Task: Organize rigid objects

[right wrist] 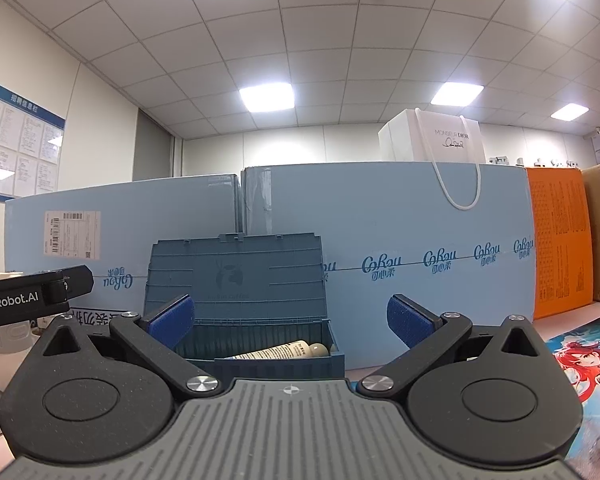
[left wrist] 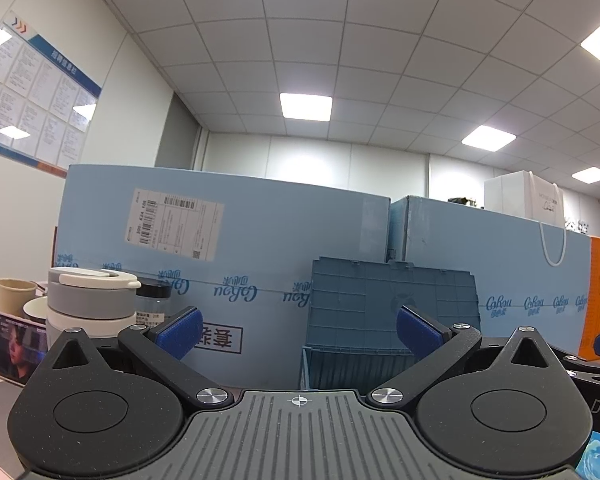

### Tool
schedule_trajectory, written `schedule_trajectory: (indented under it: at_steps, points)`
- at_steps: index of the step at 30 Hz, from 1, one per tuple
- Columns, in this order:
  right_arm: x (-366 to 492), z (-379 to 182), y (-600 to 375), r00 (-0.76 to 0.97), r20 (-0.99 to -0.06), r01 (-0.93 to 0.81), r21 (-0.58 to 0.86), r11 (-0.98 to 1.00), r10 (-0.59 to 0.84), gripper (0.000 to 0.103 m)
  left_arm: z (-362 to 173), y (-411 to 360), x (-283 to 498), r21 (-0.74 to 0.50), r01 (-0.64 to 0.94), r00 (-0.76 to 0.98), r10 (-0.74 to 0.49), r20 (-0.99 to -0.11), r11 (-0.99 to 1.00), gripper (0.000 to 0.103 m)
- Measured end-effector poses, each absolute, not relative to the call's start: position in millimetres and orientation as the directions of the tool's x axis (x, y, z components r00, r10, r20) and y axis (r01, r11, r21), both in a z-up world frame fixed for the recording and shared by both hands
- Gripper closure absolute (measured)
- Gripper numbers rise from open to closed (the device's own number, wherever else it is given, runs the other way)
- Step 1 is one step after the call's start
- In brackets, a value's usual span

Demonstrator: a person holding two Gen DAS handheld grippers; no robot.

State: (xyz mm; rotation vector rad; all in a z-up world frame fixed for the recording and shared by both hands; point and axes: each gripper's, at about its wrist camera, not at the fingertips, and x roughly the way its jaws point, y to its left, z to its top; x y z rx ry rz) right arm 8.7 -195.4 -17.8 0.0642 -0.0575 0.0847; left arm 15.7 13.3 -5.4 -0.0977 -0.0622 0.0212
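A blue plastic storage box [right wrist: 260,356] stands in front of me with its lid [right wrist: 236,276] raised upright. Inside it lies a cream tube [right wrist: 284,350] on its side. My right gripper [right wrist: 290,320] is open just in front of the box, nothing between its blue pads. In the left wrist view the same box [left wrist: 352,364] sits ahead and slightly right, lid [left wrist: 392,300] up, its contents hidden. My left gripper [left wrist: 298,332] is open and empty. The left gripper's body [right wrist: 28,298] shows at the left edge of the right wrist view.
Large light-blue cartons [left wrist: 220,256] form a wall behind the box, with a white paper bag [right wrist: 432,136] on top and an orange carton [right wrist: 560,240] at right. A grey-and-white lidded cup [left wrist: 90,304], paper cup [left wrist: 14,292], dark-lidded jar [left wrist: 152,300] and phone [left wrist: 12,344] stand at left. A printed mat [right wrist: 580,360] lies at right.
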Motion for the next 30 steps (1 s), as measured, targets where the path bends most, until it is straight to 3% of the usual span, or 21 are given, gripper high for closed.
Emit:
schedule_trajectory:
  at_steps: [30]
  points:
    - [8.0,-17.5,-197.3,0.995,0.048,-0.090,0.064,0.994,0.087,0.000,-6.0,13.6,14.2,-0.094,-0.013,0.998,0.019,0.066,0.996,0.000]
